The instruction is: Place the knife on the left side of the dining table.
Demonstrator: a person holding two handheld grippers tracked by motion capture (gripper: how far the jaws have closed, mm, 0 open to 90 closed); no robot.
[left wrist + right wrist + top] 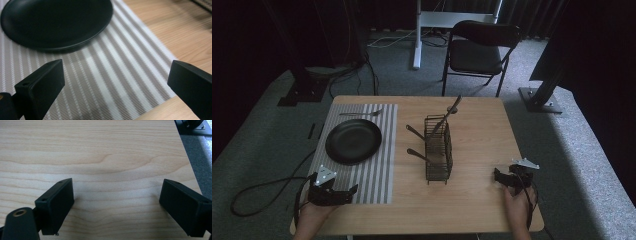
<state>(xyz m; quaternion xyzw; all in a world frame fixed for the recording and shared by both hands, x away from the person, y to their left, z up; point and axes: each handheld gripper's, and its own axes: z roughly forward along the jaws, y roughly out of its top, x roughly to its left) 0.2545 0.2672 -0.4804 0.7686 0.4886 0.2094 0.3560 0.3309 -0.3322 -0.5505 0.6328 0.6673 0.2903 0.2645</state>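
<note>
Cutlery is mostly kept in the rack (438,148) – one spoon (360,114) laid beyond the plate (353,141); both hand-held grippers (333,194) (507,176) are held apart, empty

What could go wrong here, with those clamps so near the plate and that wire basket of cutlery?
Two risks stand out. The wire basket is tall and narrow, with utensil handles sticking out sideways and upward; pulling one at an angle might tip it. The black plate rests on the striped placemat, and the open left gripper sits at the mat's near edge; snagging the mat could drag the plate. The right gripper is open over bare table.
</note>
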